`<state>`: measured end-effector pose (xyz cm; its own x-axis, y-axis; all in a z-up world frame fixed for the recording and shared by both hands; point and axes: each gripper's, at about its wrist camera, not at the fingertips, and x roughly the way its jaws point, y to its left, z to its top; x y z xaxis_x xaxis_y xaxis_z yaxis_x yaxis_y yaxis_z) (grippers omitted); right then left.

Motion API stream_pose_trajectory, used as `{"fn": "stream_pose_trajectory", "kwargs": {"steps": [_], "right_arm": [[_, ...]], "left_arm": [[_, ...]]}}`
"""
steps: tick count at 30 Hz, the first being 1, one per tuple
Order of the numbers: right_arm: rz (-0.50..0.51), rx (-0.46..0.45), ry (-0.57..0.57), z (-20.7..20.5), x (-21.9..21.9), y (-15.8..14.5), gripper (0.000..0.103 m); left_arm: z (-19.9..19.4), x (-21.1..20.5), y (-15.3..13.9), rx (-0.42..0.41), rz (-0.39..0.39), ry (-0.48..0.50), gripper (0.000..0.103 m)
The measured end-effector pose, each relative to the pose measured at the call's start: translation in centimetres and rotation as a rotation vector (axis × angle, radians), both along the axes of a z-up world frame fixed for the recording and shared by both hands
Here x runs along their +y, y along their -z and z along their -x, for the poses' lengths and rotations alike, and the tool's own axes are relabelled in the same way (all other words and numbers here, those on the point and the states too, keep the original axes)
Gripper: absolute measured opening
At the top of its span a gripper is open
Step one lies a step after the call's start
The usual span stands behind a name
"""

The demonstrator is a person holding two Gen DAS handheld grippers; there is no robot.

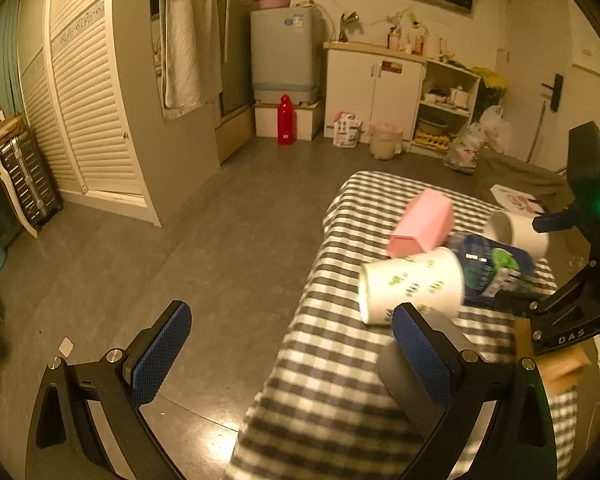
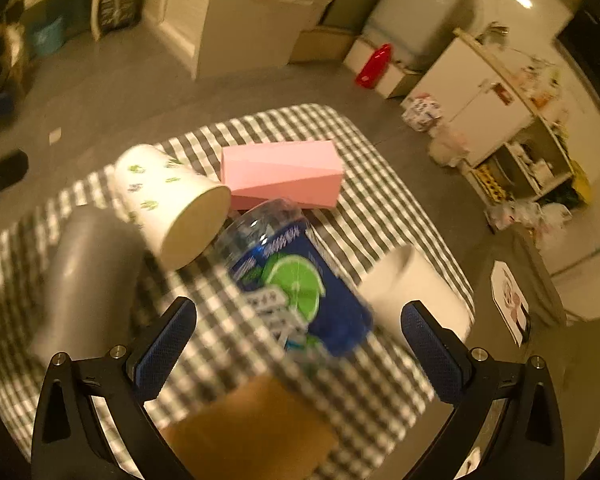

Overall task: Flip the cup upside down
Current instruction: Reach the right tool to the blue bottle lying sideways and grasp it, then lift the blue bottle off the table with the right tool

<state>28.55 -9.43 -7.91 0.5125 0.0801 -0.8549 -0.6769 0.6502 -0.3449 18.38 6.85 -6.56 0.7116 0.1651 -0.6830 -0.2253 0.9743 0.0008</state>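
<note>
A white paper cup (image 1: 412, 284) with green prints lies on its side on the checked tablecloth (image 1: 332, 380); the right wrist view shows it (image 2: 172, 200) beside a pink box. My left gripper (image 1: 292, 356) is open and empty, its right finger (image 1: 424, 356) just in front of the cup. My right gripper (image 2: 298, 350) is also open. A blue-labelled plastic bottle (image 2: 300, 280) lies ahead between its fingers, untouched. A plain white cup (image 2: 416, 292) lies on its side at the table's right edge. The right-hand device (image 1: 580, 280) shows at the left view's right edge.
A pink box (image 1: 420, 224) lies behind the paper cup. A grey object (image 2: 88, 276) and a brown box (image 2: 252, 428) sit on the near part of the table. The cloth's edge (image 1: 300, 320) drops to grey floor. Cabinets, a red bottle (image 1: 286, 120) and bags stand far off.
</note>
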Motion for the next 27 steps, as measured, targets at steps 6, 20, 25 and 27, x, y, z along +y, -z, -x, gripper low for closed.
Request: {"fn": "stream_pose_trajectory", "kwargs": {"steps": [6, 20, 25, 27], "right_arm": [[0.090, 0.071, -0.058, -2.7, 1.8, 3.9, 0.098], [0.082, -0.005, -0.020, -1.9, 3.7, -0.5, 0.077], [-0.030, -0.031, 0.096, 2.2, 3.4, -7.2, 0.076], [-0.075, -0.032, 0.153, 4.7, 3.1, -9.4, 0.075]], "left_arm": [[-2.1, 0.9, 1.3, 0.025, 0.006, -0.011, 0.103], [-0.5, 2.1, -1.2, -0.019, 0.040, -0.012, 0.103], [2.4, 2.4, -4.2, -0.080, 0.050, -0.008, 0.103], [4.0, 2.5, -5.4, -0.105, 0.051, 0.000, 0.103]]}}
